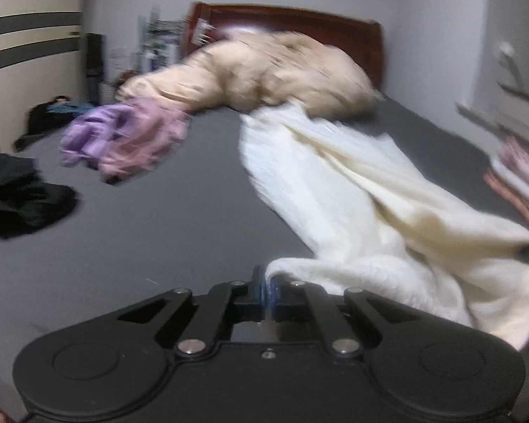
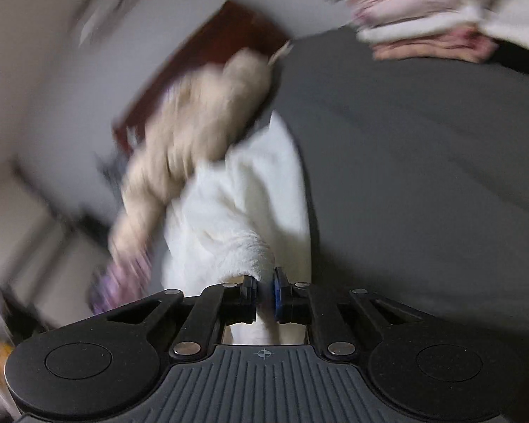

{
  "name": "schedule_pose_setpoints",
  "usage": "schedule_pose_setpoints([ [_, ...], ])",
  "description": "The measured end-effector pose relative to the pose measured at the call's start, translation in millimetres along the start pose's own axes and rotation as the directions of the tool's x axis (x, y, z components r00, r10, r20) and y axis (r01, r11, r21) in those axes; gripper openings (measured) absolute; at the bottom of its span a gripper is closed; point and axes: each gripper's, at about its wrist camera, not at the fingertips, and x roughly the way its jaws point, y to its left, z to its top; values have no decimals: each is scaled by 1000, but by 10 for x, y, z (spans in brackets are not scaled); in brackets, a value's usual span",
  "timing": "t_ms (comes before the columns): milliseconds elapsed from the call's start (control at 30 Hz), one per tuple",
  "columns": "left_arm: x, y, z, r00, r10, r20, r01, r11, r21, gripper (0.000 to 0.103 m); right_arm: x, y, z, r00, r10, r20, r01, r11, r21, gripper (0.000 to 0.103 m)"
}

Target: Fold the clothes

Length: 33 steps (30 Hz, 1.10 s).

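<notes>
Pinching an edge of the white fluffy garment (image 1: 335,190), the left gripper (image 1: 266,290) is pressed tight, and the right gripper (image 2: 264,290) squeezes another bit of it. The garment lies stretched on the grey bed (image 1: 158,229), its far end under the beige coat (image 1: 264,70). Pulling could drag that coat along, or the cloth might slip out. Only the left view shows the purple clothes (image 1: 123,137) and black clothes (image 1: 21,194); the right shows the folded stack (image 2: 430,17) better.

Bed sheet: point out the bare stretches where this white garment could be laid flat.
Bare grey sheet lies between the purple-pink bundle, the black clothes and the white garment. More lies right of the garment, below the folded stack. Crowded near the headboard, under the beige garment.
</notes>
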Motion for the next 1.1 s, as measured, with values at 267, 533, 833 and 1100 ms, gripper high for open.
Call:
schedule_pose_setpoints([
  [267, -667, 88, 190, 984, -114, 138, 95, 986, 134, 3, -439, -78, -167, 995, -88, 49, 83, 992, 96, 8],
  [533, -520, -196, -202, 990, -138, 8, 133, 971, 200, 4, -507, -126, -241, 987, -153, -58, 150, 988, -41, 10],
  [833, -387, 149, -165, 985, -154, -76, 156, 987, 28, 48, -406, 125, -379, 996, 18, -88, -29, 992, -125, 72],
  [1100, -103, 342, -113, 979, -104, -173, 97, 994, -48, 61, -340, 134, -515, 984, 175, 18, -171, 978, -122, 87],
])
